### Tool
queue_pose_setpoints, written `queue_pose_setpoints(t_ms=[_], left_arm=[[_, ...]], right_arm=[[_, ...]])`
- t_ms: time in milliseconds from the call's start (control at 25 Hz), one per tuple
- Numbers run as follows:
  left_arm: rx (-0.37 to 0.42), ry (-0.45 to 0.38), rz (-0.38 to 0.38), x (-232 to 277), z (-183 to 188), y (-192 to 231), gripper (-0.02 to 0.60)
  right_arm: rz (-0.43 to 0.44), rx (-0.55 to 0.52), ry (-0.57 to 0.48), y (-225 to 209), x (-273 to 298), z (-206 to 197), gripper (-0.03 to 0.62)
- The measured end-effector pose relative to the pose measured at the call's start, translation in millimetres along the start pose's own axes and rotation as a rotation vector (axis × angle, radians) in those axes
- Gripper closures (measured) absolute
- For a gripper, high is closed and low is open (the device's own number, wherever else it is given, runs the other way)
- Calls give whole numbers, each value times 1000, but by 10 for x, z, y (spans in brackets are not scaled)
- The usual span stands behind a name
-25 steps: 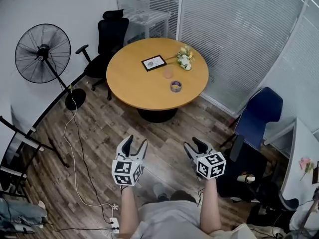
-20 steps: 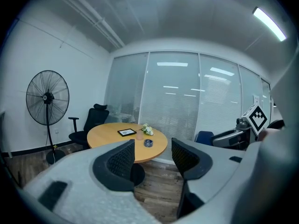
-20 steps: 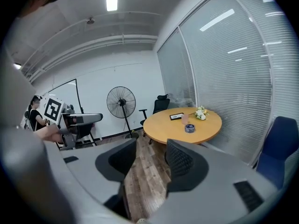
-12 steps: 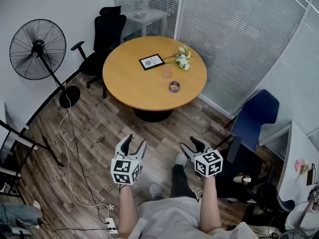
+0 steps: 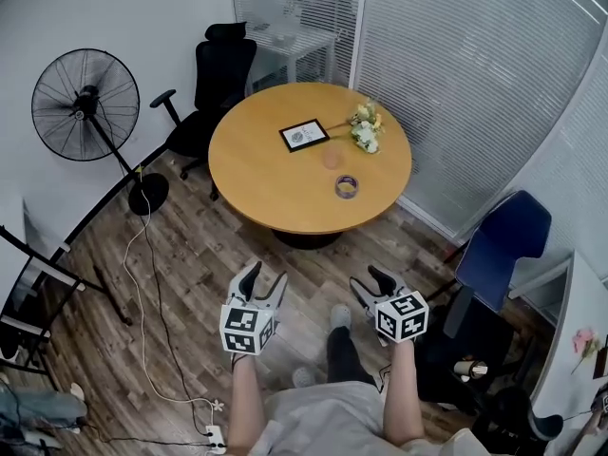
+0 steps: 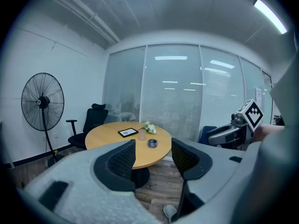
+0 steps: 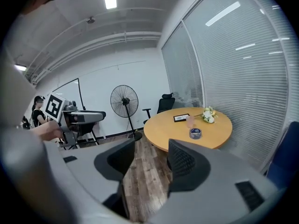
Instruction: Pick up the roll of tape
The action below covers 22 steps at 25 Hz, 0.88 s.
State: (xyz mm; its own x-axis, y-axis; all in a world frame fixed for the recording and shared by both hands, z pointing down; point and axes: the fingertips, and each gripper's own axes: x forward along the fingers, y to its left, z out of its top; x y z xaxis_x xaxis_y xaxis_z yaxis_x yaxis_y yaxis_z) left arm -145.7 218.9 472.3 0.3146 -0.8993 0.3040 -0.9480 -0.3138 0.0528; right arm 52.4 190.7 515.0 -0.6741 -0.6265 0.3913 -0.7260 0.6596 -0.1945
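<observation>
Tape roll [image 5: 347, 186] sits on round table [image 5: 247, 188], upper centre of frame, well apart from left gripper [image 5: 263, 275] and right gripper [image 5: 372, 278]; both gape wide, empty. Approach step; next likely: walk closer, straddle roll.

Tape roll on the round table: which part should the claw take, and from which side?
Probably the ring's near wall. The tape roll lies flat, hole up, close to the table's nearer edge, so bring the right claw down from above on that side, pinching through the hole. The pink cup and flowers stand behind it, crowding the far side.
</observation>
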Motion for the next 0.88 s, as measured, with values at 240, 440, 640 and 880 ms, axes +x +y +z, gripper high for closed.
queue_pose_setpoints(t_ms=[240, 440, 640, 880], left_arm=[[-6, -10, -6, 541, 169, 61, 353], [-16, -16, -14, 1088, 378, 145, 353], [-24, -23, -5, 1588, 626, 195, 353], [-18, -30, 6, 2091, 909, 169, 353]], right_arm=[[13, 12, -14, -474, 336, 224, 373], [18, 32, -29, -947, 656, 472, 373], [35, 48, -35, -1366, 936, 716, 373], [37, 73, -50, -1905, 1160, 970, 373]])
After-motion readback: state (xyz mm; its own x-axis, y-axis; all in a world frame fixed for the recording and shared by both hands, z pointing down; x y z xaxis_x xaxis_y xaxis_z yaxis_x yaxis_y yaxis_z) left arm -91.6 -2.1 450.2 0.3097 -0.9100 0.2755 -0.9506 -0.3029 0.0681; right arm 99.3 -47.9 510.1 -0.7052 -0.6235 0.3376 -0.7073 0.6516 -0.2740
